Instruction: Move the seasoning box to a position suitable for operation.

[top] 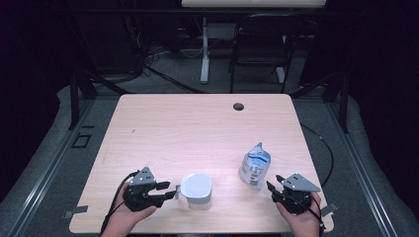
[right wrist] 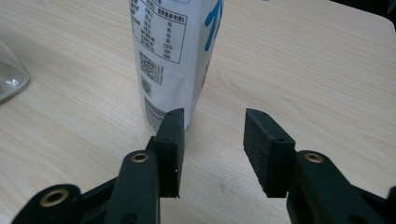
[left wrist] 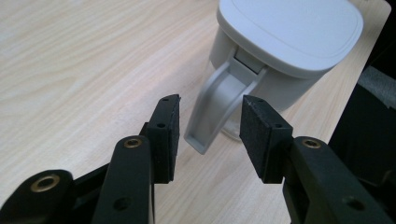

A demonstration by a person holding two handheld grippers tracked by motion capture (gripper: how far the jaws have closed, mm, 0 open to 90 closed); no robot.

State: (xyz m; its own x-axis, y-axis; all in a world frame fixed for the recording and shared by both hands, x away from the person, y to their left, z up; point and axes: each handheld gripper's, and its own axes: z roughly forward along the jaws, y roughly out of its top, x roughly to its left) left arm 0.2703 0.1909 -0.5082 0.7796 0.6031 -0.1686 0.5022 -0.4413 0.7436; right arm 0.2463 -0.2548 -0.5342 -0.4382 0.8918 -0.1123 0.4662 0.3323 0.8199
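Two grippers are sitting near the table's front edge — the left gripper gaping around the jug's handle, the right gripper spread just beside the bottle.

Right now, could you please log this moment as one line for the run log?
left gripper open around white lidded jug's handle | right gripper open near white-blue carton | light wooden table

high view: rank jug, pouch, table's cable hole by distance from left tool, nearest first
1. Jug: just right of the left tool, handle between its open jaws.
2. Pouch: farther right, by the right tool.
3. Cable hole: far edge of table.
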